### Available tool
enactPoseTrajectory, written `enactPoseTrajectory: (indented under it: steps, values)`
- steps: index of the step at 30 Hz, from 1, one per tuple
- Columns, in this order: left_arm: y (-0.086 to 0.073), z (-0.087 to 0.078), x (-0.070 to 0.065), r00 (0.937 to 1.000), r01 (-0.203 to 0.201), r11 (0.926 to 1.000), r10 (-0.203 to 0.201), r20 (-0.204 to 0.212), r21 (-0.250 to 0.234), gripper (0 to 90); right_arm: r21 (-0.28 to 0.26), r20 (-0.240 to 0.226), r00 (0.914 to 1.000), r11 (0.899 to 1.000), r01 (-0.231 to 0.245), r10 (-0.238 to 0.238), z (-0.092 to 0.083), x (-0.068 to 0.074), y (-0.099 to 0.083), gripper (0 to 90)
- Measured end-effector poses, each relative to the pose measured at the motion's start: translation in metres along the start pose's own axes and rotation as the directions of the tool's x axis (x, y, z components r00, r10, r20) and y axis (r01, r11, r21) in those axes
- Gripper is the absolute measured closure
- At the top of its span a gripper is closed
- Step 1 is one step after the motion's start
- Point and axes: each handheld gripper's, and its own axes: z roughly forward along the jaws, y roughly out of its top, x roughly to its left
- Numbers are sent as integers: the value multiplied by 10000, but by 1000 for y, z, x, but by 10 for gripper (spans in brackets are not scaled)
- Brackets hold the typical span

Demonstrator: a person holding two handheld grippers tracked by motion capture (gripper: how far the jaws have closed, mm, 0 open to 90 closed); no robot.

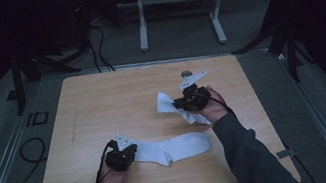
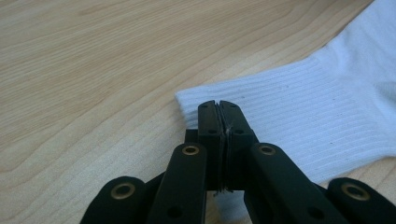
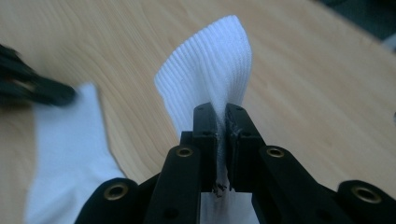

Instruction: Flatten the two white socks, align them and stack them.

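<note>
Your wooden worktop (image 1: 102,102) has plenty of bare surface: the whole far-left part lies free, and a wide strip runs along the near edge in front of your forearms. Both socks sit in the middle-to-right part, well away from every edge.

The flat sock (image 1: 173,149) lies on the worktop near the near edge, its long axis running left to right across your view. Its ribbed cuff (image 2: 289,116) points to your left and the toe to your right. Your left gripper (image 1: 121,155) sits at the cuff end, and in the left gripper view its fingers (image 2: 208,135) are pressed together; a thin line of fabric seems to be caught between them, though the pinch is hard to see clearly.

The second sock (image 1: 179,109) is farther back and to the right. Your right gripper (image 1: 193,99) pinches it, its fingers (image 3: 205,140) closed on the fabric, with the ribbed cuff (image 3: 210,74) standing up beyond the tips. In the high view this sock slants from upper left to lower right, the cuff end toward the far left and the rest trailing down beside your right hand (image 1: 214,107).
</note>
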Motion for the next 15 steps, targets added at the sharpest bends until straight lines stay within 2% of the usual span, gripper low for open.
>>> enactPoseTrajectory:
  steps: [3,4,8,15]
  values:
    - [0,0,0,10000,-7,10000,7,0,-5,879,-580,-61,9999,9982,154,-158,-21,6,12,838]
    - [0,0,0,10000,-13,10000,13,-4,-5,879,-580,-61,9999,9982,154,-158,-21,6,12,838]
    - [0,0,0,10000,15,10000,-15,16,-23,879,-1193,-46,9986,9915,517,-526,-42,18,22,836]
    - [0,0,0,10000,20,10000,-20,20,-17,879,-1691,65,9941,9797,1079,-1084,-64,34,31,832]
